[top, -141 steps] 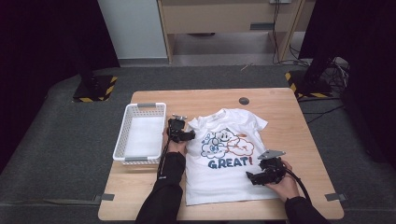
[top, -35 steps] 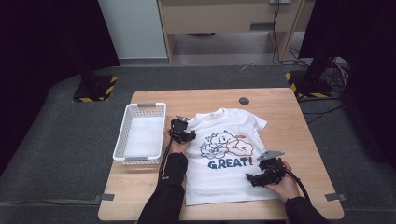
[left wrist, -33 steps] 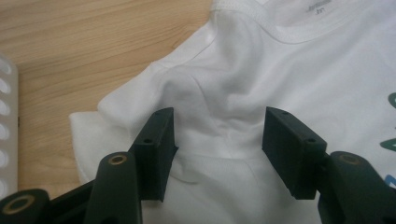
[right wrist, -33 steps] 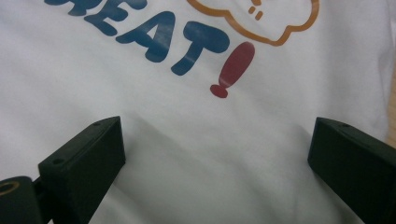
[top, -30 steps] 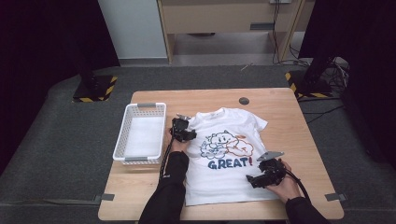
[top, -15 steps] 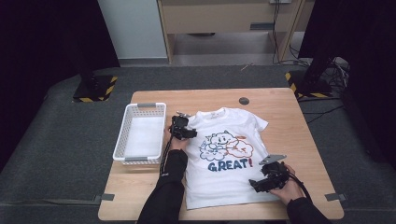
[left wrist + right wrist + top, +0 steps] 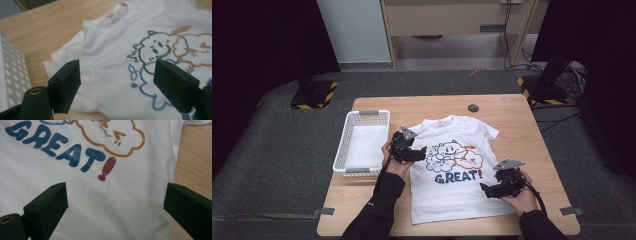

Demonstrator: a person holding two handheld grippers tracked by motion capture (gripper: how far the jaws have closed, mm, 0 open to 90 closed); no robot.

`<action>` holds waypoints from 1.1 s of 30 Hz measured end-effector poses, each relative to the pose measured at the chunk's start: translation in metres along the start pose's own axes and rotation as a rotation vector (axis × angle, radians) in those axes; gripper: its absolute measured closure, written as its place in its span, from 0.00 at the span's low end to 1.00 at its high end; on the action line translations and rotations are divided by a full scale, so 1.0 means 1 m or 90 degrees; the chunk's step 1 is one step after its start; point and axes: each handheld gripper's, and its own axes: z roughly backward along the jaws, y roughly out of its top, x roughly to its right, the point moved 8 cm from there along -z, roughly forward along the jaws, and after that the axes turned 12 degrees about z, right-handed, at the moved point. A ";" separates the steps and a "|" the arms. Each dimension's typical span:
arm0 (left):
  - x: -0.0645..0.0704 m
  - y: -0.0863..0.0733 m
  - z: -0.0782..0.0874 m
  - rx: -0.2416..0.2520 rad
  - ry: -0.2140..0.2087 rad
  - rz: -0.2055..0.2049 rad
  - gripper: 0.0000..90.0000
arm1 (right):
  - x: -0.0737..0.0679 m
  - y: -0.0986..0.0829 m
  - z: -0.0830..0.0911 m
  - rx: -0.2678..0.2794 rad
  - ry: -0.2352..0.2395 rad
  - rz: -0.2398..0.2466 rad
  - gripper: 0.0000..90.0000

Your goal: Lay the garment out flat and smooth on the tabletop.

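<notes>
The white T-shirt (image 7: 456, 170) lies flat, print side up, on the worktop (image 7: 522, 125), collar toward the far edge, hem toward you. Your left sleeve and hand cover the shirt's near left corner in the high view; its left sleeve is partly hidden behind your left gripper (image 7: 418, 152). In the left gripper view the sleeve is rumpled and folded on itself, and where its edge runs cannot be made out. The print's lower part is cut off there by the right jaw.

Left gripper (image 7: 116, 83): jaws wide, holding nothing, above the shirt's left shoulder area. Right gripper (image 7: 486, 188): jaws wide, empty, over the shirt's right side below the word GREAT. In the right gripper view (image 7: 115, 202) the shirt's side edge runs just inside the right jaw, bare wood beyond it.

The white basket (image 7: 343, 150) sits just beside the left sleeve; little room on that side. To the right of the shirt the worktop is open out to its edge. A small dark disc (image 7: 473, 107) lies beyond the collar, well apart.
</notes>
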 end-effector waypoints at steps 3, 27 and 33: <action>0.006 -0.022 0.009 -0.022 -0.015 -0.008 0.22 | 0.005 0.003 0.001 0.011 -0.015 -0.004 0.06; 0.006 -0.104 0.011 -0.138 0.017 -0.054 0.14 | 0.055 0.012 0.008 0.058 -0.114 -0.061 0.07; 0.006 -0.112 0.014 -0.147 0.024 -0.081 0.12 | 0.080 0.027 0.005 0.081 -0.152 -0.098 0.07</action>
